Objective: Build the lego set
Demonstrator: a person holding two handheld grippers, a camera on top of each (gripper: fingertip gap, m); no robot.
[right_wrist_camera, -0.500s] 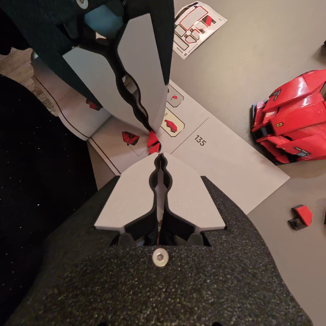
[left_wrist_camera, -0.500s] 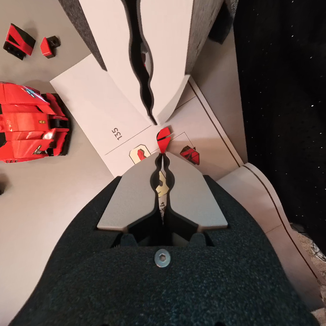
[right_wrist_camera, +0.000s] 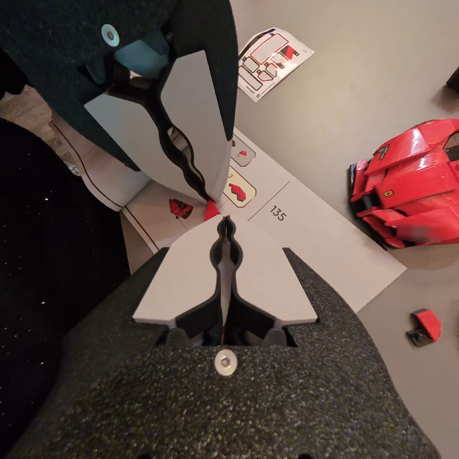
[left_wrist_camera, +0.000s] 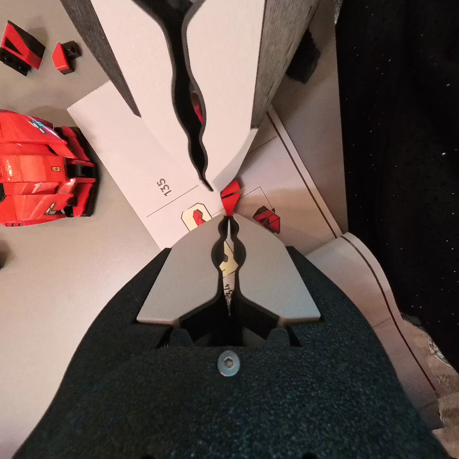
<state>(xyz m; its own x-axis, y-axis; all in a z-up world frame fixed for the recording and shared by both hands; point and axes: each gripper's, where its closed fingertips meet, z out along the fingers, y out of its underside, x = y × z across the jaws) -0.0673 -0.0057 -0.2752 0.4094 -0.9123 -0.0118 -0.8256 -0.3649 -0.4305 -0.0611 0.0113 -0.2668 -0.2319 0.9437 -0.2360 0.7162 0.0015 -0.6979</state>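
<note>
Two grippers: they meet tip to tip over the open instruction booklet point(left_wrist_camera: 139, 151), with one small red piece point(left_wrist_camera: 230, 196) between them.
Left gripper point(left_wrist_camera: 228, 218): its fingers are pressed close together, and the pointed end of the small red piece is pinched at the very tips.
Right gripper point(right_wrist_camera: 226, 218): its fingers are almost together too. The red piece touches its tips on the left side, but I cannot tell if it is holding it.
Small red piece: it is up in the air just above the booklet page, beside a drawing of a red and black part.
Red car point(right_wrist_camera: 407, 183): it sits on the grey table point(right_wrist_camera: 372, 99), near the booklet's edge.
Loose parts: a red and black brick point(left_wrist_camera: 21, 53) and a smaller red and black bit point(left_wrist_camera: 65, 56) lie on the table past the car.
Sticker sheet point(right_wrist_camera: 273, 62): it lies flat on the table, well apart from the car.
</note>
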